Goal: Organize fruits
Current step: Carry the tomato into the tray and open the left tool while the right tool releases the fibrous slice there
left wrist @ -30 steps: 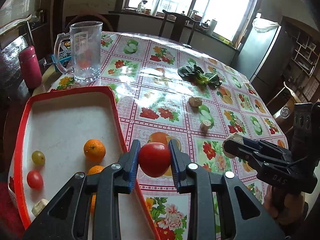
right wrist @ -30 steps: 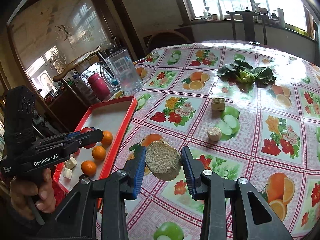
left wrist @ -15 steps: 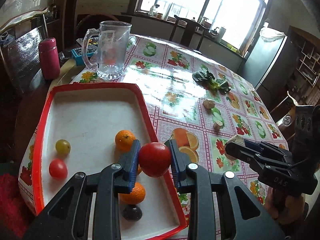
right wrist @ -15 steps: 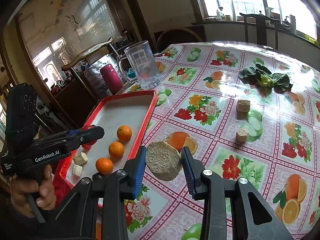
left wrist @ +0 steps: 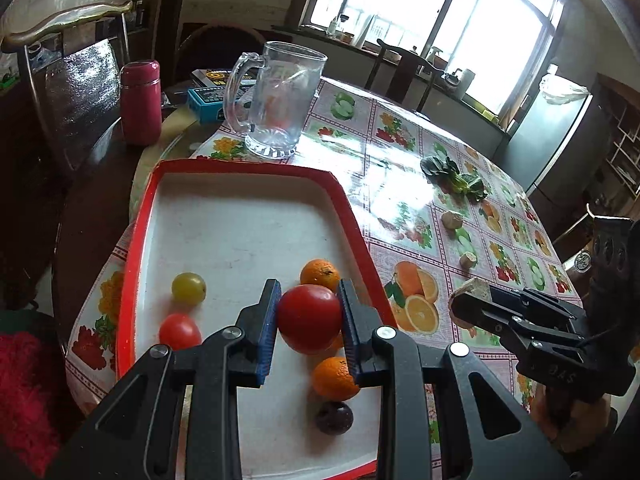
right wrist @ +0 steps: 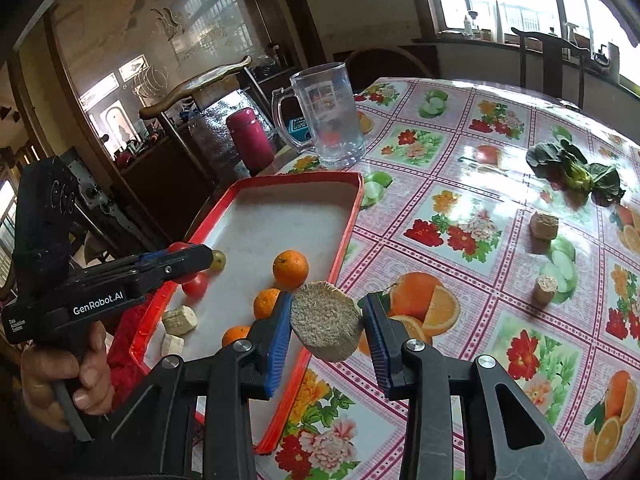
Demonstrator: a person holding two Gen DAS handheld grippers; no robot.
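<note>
The left gripper clenched a red tomato above the red-rimmed tray; the right gripper clasped a fibrous beige chunk.

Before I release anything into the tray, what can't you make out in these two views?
- Left wrist view: the middle orange is mostly hidden behind the red tomato that the left gripper holds.
- Right wrist view: the tray near corner is covered by the right gripper and its brown chunk.

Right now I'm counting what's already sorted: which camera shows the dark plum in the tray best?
The left wrist view: the plum lies in plain sight on the tray, just below an orange. The right wrist view doesn't show it; the tongs block that corner.
</note>
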